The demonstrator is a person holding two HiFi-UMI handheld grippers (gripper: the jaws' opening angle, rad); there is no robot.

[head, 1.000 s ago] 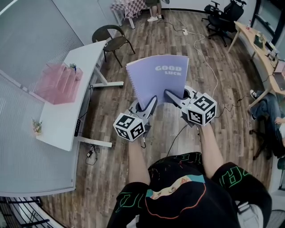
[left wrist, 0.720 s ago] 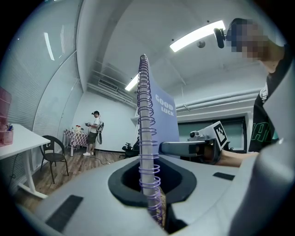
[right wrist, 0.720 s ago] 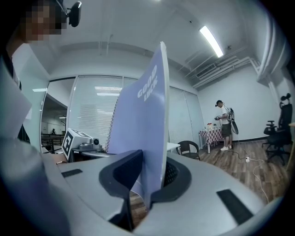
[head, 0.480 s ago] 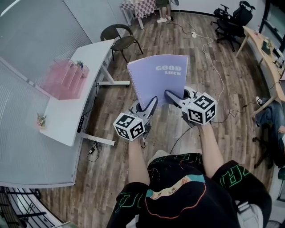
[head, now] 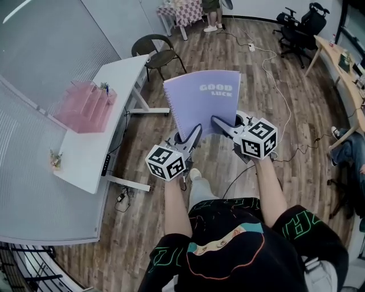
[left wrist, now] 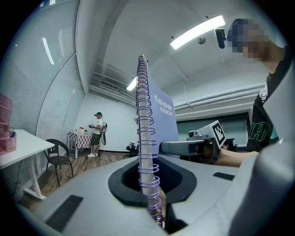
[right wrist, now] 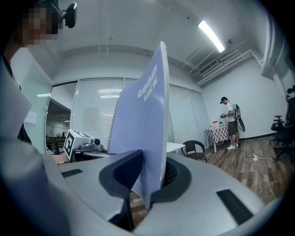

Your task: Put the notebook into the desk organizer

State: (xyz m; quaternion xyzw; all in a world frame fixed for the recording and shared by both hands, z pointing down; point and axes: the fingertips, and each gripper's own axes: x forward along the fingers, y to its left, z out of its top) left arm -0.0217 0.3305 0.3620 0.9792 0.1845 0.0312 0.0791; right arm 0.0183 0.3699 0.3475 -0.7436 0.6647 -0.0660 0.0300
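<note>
A lilac spiral-bound notebook (head: 204,102), its cover lettered "GOOD LUCK" in white, is held upright in the air above a wooden floor (head: 239,74), carried by its lower edge between two hand-held grippers. The left gripper (head: 190,136) is clamped on the bound side, and in the left gripper view the wire spiral (left wrist: 146,138) is seen rising straight up out of the closed jaws. The right gripper (head: 220,122) is clamped on the opposite lower corner; in the right gripper view the cover and pages are pinched between the two pads, and the notebook is seen edge-on. Both grippers are pointed level, away from the person's body.

The pink translucent desk organizer (head: 85,106) is seen on a white desk (head: 108,142) at the left of the head view, well apart from the notebook. Its stepped compartments are set near the desk's far end, close to the frosted glass wall (head: 51,45). A small dark chair (head: 155,52) is placed beyond the desk. Farther back, a table under a checked cloth (head: 182,9) is seen, with a second person (left wrist: 97,133) standing beside it. Black office chairs (head: 299,25) are grouped at the upper right, and a white cable (head: 274,85) is trailed across the floor.
</note>
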